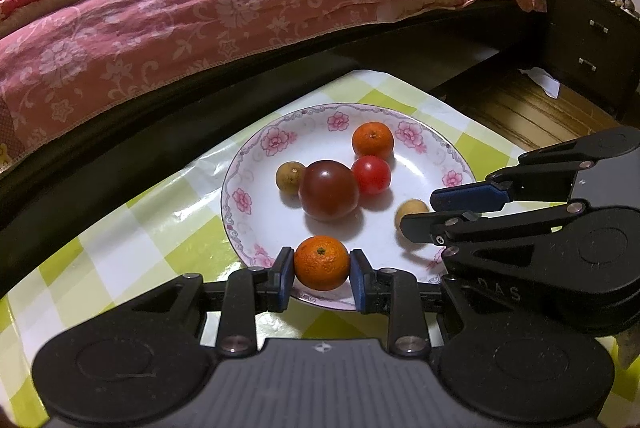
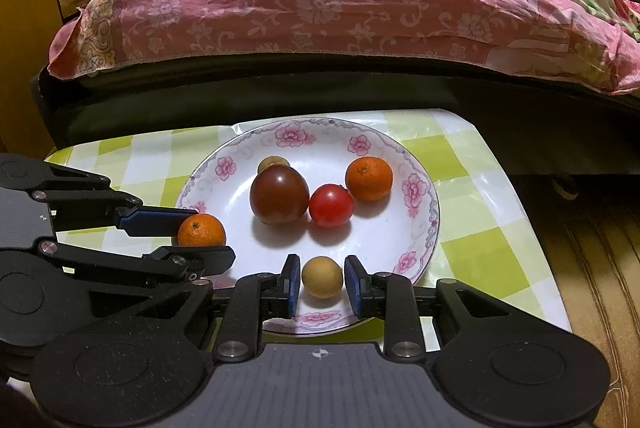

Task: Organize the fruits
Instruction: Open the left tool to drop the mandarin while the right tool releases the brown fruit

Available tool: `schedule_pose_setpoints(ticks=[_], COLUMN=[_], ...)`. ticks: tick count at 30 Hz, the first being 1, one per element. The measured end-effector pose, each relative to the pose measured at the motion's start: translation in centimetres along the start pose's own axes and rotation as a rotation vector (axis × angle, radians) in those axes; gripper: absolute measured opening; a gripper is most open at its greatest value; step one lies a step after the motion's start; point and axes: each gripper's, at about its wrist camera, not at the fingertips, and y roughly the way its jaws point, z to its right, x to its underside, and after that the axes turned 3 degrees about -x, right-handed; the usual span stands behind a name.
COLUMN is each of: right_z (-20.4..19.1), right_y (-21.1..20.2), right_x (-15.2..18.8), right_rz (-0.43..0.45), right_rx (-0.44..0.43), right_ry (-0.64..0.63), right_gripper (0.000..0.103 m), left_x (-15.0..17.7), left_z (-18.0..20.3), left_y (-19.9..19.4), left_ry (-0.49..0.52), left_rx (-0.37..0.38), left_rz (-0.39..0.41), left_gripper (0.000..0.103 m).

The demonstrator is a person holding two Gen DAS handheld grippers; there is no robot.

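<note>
A white floral plate (image 1: 416, 164) (image 2: 384, 248) holds several fruits. My left gripper (image 1: 321, 274) (image 2: 188, 232) is shut on a small orange (image 1: 321, 262) (image 2: 201, 230) at the plate's near-left rim. My right gripper (image 2: 322, 282) (image 1: 416, 212) straddles a tan longan (image 2: 322, 276) (image 1: 410, 212); its blue pads stand slightly apart from the fruit. On the plate lie a dark tomato (image 1: 329, 190) (image 2: 279, 194), a red tomato (image 1: 372, 175) (image 2: 331, 205), a second orange (image 1: 373, 140) (image 2: 368, 178) and a second longan (image 1: 291, 177) (image 2: 272, 162).
The plate sits on a table with a green-and-white checked cloth (image 1: 132, 244) (image 2: 472, 228). A bed with a pink floral cover (image 1: 200, 12) (image 2: 320, 4) runs close behind. A dark nightstand (image 1: 588, 44) and wooden floor (image 1: 520, 108) lie right.
</note>
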Motion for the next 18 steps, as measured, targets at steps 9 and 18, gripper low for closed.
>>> schedule_pose_setpoints(ticks=[9,18], right_z=[0.2,0.2], right_y=[-0.4,-0.9], right_x=[-0.1,-0.2], right_rz=[0.017,0.032], right_rx=[0.002,0.005], right_ry=[0.014,0.018], right_gripper=[0.025,0.026], left_x=[-0.3,-0.5], left_z=[-0.1,-0.2], left_y=[-0.5,-1.2], left_ry=[0.000,-0.003], left_rx=[-0.001,-0.012], left_rz=[0.020,0.039], left_gripper=[0.038,0.042])
